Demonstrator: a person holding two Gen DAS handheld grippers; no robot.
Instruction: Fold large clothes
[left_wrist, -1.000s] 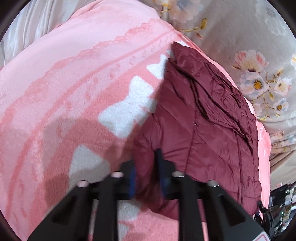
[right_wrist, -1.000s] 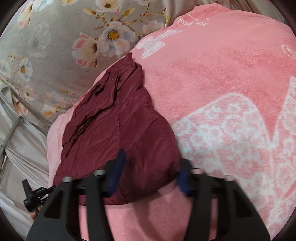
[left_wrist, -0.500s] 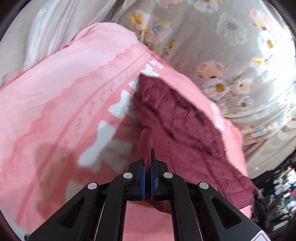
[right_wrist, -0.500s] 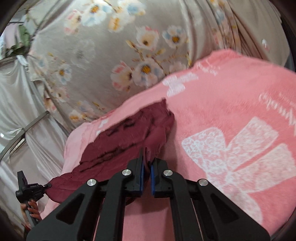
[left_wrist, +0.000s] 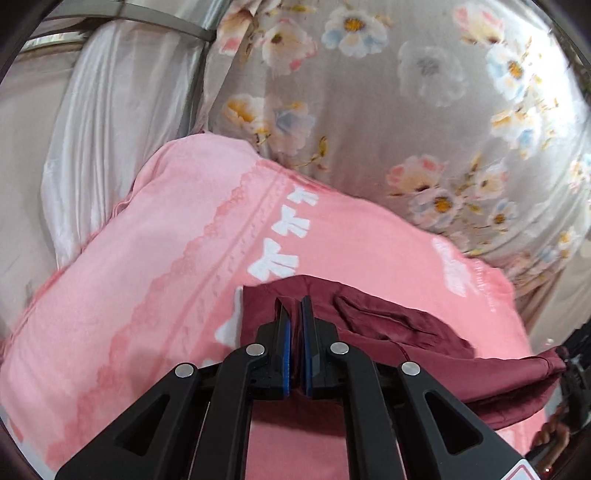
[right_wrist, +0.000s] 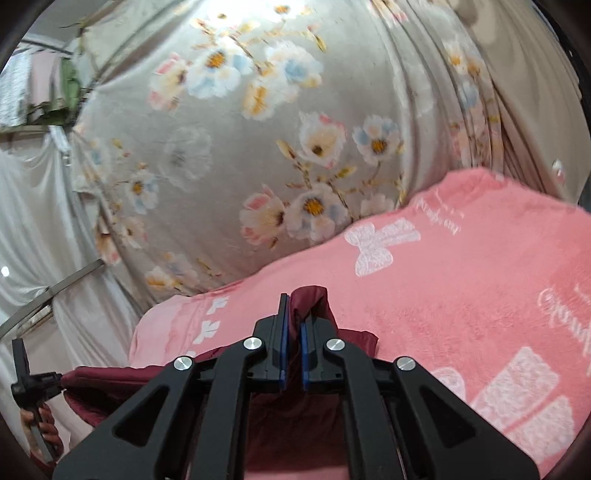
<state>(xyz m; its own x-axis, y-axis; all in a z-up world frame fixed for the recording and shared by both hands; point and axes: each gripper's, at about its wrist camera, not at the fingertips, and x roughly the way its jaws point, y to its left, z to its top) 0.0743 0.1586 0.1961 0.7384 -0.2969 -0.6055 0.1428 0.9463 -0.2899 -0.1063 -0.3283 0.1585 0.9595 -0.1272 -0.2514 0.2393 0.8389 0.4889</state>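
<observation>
A dark red quilted jacket (left_wrist: 413, 332) hangs between my two grippers above a pink blanket (left_wrist: 147, 295). My left gripper (left_wrist: 295, 306) is shut on one edge of the jacket, the cloth pinched between the blue pads. My right gripper (right_wrist: 291, 310) is shut on another edge of the jacket (right_wrist: 314, 306), which bunches up past the fingertips. The rest of the jacket sags below and stretches sideways toward the other gripper (right_wrist: 29, 376). Much of it is hidden under my gripper bodies.
The pink blanket with white bows (right_wrist: 461, 288) covers the bed. A grey floral curtain (left_wrist: 406, 110) hangs behind it. White fabric (left_wrist: 92, 129) and a metal frame bar (left_wrist: 162, 27) are at the left.
Both grippers closed on the jacket and lifted it off the blanket. The views tilted up toward the curtain, and the jacket now hangs between the grippers.
</observation>
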